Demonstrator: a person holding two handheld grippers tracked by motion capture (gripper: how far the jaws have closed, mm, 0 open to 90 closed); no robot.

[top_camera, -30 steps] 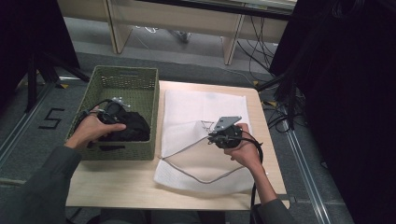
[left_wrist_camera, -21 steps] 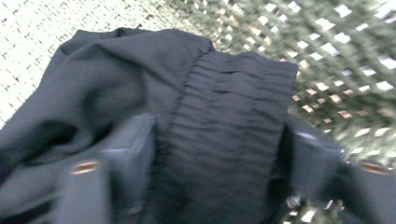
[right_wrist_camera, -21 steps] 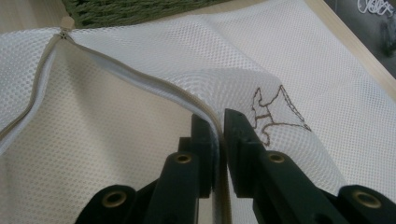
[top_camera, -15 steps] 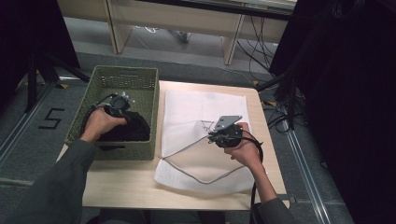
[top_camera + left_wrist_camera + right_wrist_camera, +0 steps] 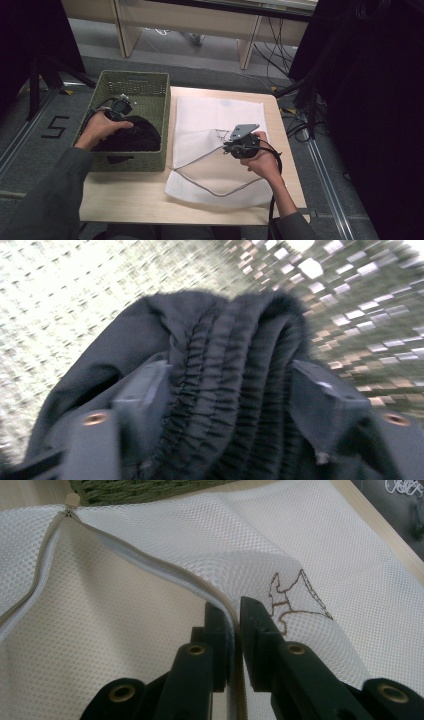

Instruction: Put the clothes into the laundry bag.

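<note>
Two soft things are being handled at once: a black gathered-fabric garment (image 5: 235,370) lying bundled in the green woven plastic basket (image 5: 150,85), and a white mesh laundry bag with a beige zipper (image 5: 150,570) spread flat on the pale wooden table (image 5: 130,200). The left gripper (image 5: 230,385) is reaching into the basket; its jaws have just been opening again and are now standing wide on either side of a thick bunch of the elastic, ruched waistband, though the blurred frame is not showing whether the pads are pressing it. The right gripper (image 5: 232,615) is pinching the zipper edge of the bag, keeping the mouth raised. Judging by looks, the garment is light, limp and compressible, so gripping the dense gathered band is likely giving the surest hold, while loose cloth may be slipping or trailing out.
</note>
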